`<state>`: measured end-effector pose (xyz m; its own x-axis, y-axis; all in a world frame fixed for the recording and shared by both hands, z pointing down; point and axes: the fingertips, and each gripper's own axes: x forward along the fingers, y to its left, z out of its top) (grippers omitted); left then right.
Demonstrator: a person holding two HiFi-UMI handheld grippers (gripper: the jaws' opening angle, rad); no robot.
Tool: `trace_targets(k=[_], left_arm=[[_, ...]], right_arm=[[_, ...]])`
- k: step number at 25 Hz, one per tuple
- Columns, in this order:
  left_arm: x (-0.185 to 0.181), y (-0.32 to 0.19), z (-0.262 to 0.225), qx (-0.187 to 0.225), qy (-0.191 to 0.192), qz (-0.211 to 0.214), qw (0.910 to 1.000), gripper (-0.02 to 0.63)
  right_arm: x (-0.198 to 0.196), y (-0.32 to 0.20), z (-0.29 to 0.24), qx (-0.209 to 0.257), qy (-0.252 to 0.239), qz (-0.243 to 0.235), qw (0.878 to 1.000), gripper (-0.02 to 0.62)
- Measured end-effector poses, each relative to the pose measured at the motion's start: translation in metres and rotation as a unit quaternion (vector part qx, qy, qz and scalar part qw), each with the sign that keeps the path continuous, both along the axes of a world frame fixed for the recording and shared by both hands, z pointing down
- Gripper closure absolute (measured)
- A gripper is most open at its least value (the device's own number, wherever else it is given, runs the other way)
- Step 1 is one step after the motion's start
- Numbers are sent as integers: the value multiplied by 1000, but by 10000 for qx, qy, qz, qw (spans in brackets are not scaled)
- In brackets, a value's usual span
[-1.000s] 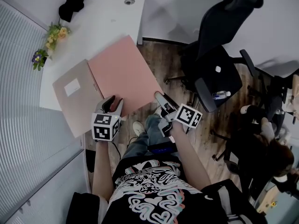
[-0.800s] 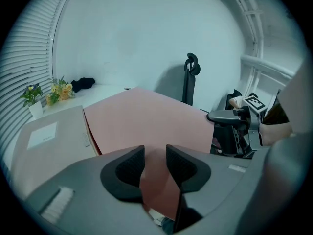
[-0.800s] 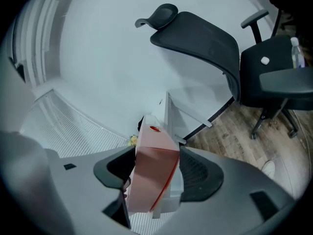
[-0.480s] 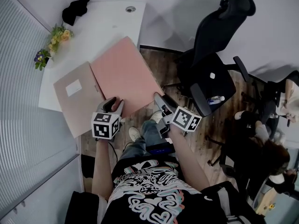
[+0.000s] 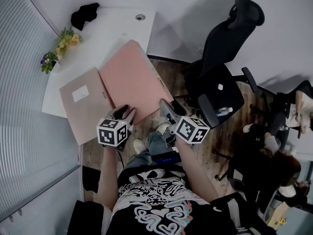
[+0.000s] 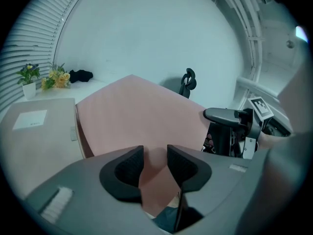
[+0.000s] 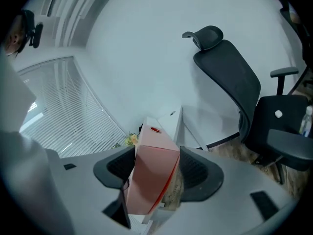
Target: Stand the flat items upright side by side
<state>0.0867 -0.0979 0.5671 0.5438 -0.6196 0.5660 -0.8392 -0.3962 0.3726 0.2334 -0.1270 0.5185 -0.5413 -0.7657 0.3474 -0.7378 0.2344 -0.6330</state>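
Left tongs [image 6: 155, 155] are easing open on the pink folder [image 5: 131, 77], right tongs [image 7: 157, 161] are clamping its thick edge, needing slow tilting upright toward twelve o'clock.

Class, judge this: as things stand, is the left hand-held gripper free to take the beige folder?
Probably not yet. The left hand-held gripper has a corner of the pink folder between its opening jaws. The beige folder lies mostly uncovered right beside it.

Pink folder [image 5: 131, 77] tilted, overhanging desk [image 5: 117, 31] edge; beige folder [image 5: 83, 105] flat alongside.
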Motion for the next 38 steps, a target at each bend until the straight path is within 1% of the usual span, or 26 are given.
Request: trace_targets(k=[4,6,9,15,19,25,38], left_arm=[[4,-5,-13,-11,731,-194,9971,452],[8,-8,-17,13,866,-205,9960,451],[13,-10,-19,39,880,-153,9960,449],[11,-14,-20,-1,954,-196,9952,448],[12,-15,-21,-5,939,-172,9954,443],[9,-16,-21,-39,1078,-224,9939,443],[2,-17,-24,-18,1088,-281,9937,442]], right_arm=[[-6,0,-11,244,293,-71,9992,310],[-9,-1,-16,350,433,-122,9984,308],[-13,-2,-21,441,613,-200,9969,308],[-20,-6,-29,612,894,-350,9935,308],[-25,-7,-36,781,1116,-451,9896,308],[-33,-6,-43,956,1385,-553,9842,308],[-50,-2,-58,1374,1942,-830,9677,308]])
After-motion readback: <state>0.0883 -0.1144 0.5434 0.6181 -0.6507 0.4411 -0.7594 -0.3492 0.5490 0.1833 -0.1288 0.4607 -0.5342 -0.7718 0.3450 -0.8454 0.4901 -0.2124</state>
